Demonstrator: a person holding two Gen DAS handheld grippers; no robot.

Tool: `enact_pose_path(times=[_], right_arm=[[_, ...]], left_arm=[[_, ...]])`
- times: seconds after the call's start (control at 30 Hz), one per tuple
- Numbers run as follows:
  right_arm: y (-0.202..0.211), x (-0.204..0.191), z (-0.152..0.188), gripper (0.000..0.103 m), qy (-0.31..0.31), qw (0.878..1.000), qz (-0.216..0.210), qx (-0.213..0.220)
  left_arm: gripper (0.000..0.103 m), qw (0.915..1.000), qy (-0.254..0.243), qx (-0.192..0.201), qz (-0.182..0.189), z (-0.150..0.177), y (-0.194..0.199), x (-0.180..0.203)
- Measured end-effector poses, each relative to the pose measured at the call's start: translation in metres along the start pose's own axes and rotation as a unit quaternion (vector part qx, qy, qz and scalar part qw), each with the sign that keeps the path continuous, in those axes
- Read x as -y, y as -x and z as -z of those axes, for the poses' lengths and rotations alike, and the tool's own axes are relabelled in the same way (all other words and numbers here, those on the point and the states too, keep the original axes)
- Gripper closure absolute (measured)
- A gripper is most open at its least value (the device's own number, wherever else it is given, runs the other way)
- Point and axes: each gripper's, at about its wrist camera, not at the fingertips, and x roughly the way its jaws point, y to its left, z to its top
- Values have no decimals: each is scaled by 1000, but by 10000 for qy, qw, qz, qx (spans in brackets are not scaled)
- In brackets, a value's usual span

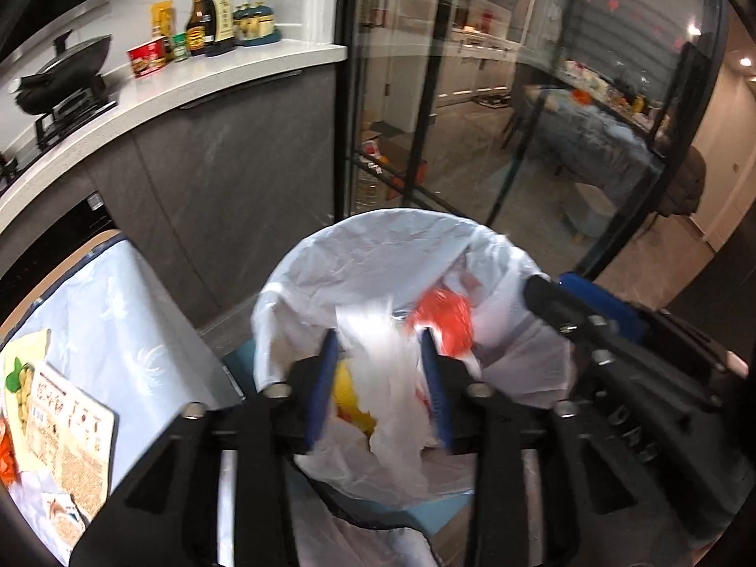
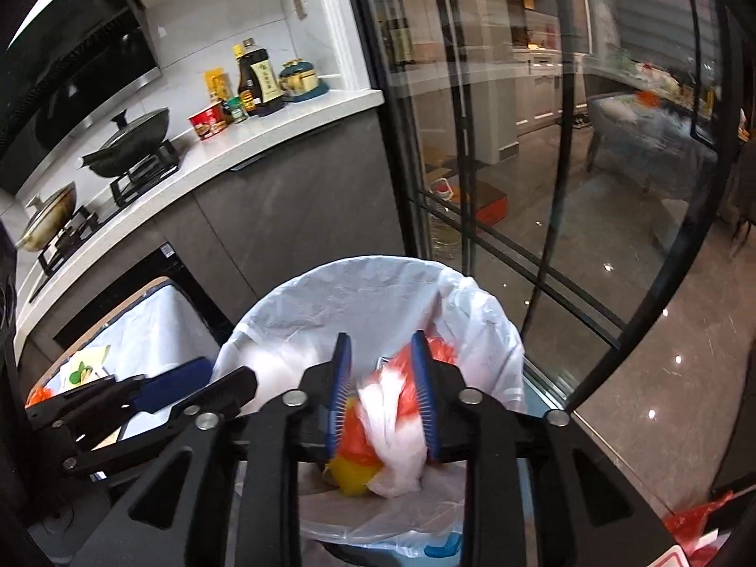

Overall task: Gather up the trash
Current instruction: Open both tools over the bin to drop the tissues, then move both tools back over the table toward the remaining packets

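I have both tools over the round trash bin [image 1: 378, 236], lined with thin crinkled white film. My left hand-held gripper [image 1: 382, 387] stands spread, a limp white plastic bag [image 1: 392, 378] hanging loose between its blue pads, long axis running down into the bin. My right hand-held gripper [image 2: 383, 397] is also parted around a crumpled orange-and-white bag [image 2: 397, 416], blurred, above something yellow. Paper scraps lie on the cloth-covered tabletop [image 1: 118, 293] at left.

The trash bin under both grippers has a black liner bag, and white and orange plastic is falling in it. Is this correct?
Not quite. The liner bag in the trash bin is white, not black; both wrist views show it. The white and orange plastic is indeed over its opening.
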Motion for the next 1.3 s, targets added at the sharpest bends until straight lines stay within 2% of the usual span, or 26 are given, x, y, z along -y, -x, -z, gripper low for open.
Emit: enact_pose_path(times=[0.03, 0.1, 0.13, 0.37, 0.53, 0.67, 0.87, 1.3], right_arm=[[2, 3, 0, 68, -54, 10000, 15, 10], [7, 6, 1, 55, -115, 9999, 30, 58], [10, 6, 1, 53, -130, 9999, 24, 86], [33, -21, 8, 52, 93, 9996, -237, 139], [48, -67, 24, 50, 430, 9972, -611, 30], [53, -107, 41, 50, 673, 9931, -943, -155], [60, -156, 66, 50, 1030, 9856, -1301, -336], [64, -231, 124, 50, 1619, 9669, -1774, -858]], left_arm=[[51, 10000, 35, 17, -76, 1, 2, -3], [35, 9996, 111, 122, -209, 4, 9, -9], [34, 9995, 119, 153, -257, 5, 13, -11], [33, 9961, 36, 285, -836, 20, 48, -28], [33, 9906, 364, 154, -1311, 42, 78, -58], [33, 9816, 702, 31, -1776, 65, 102, -89], [33, 9678, 1104, -105, -2258, 100, 134, -132], [33, 9334, 2186, -414, -2814, 180, 182, -217]])
